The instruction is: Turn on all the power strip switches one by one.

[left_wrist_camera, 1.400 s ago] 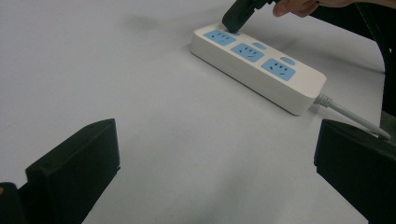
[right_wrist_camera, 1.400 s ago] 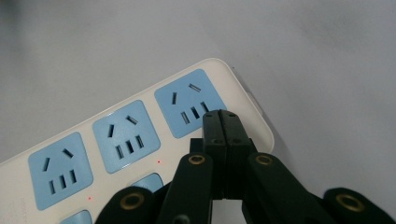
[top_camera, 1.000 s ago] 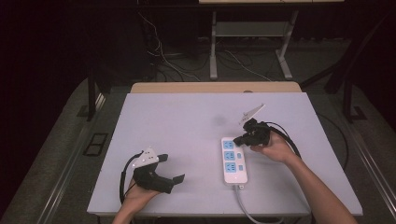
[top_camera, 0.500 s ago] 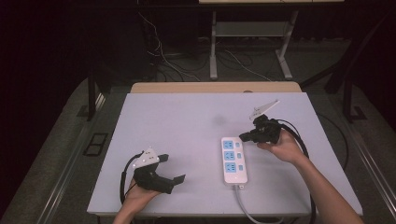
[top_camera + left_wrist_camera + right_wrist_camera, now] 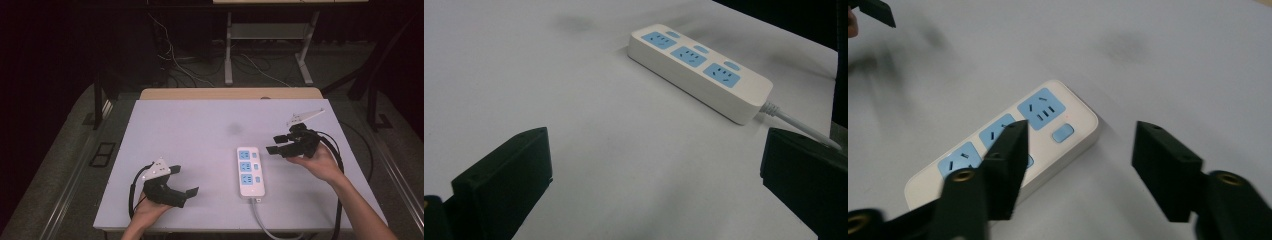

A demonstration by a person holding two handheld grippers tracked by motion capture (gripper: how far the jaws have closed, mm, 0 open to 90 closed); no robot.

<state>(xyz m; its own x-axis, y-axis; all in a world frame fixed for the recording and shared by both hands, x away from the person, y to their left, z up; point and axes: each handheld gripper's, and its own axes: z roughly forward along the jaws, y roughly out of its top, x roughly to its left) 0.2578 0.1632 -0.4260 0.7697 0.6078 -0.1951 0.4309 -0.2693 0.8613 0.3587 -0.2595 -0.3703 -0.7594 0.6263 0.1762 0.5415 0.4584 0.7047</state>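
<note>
**Two hand-held tools beside a power strip**

A white power strip (image 5: 250, 171) lies flat on the grey table (image 5: 200, 130). The right tool (image 5: 275, 144) hovers just right of it; its jaws have just been opening, nothing between them. The left tool (image 5: 182, 182) rests near the table's front, jaws wide, empty.

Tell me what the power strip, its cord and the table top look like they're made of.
Power strip: looks like moulded white plastic, smooth with a slight sheen and rounded edges; its blue socket faces look matte, probably plastic too.
Cord: pale and flexible, bending as it leaves the strip, so likely rubber or vinyl sheathing.
Table top: flat, pale grey, matte, no grain; maybe laminate or a mat, hard to tell.
</note>
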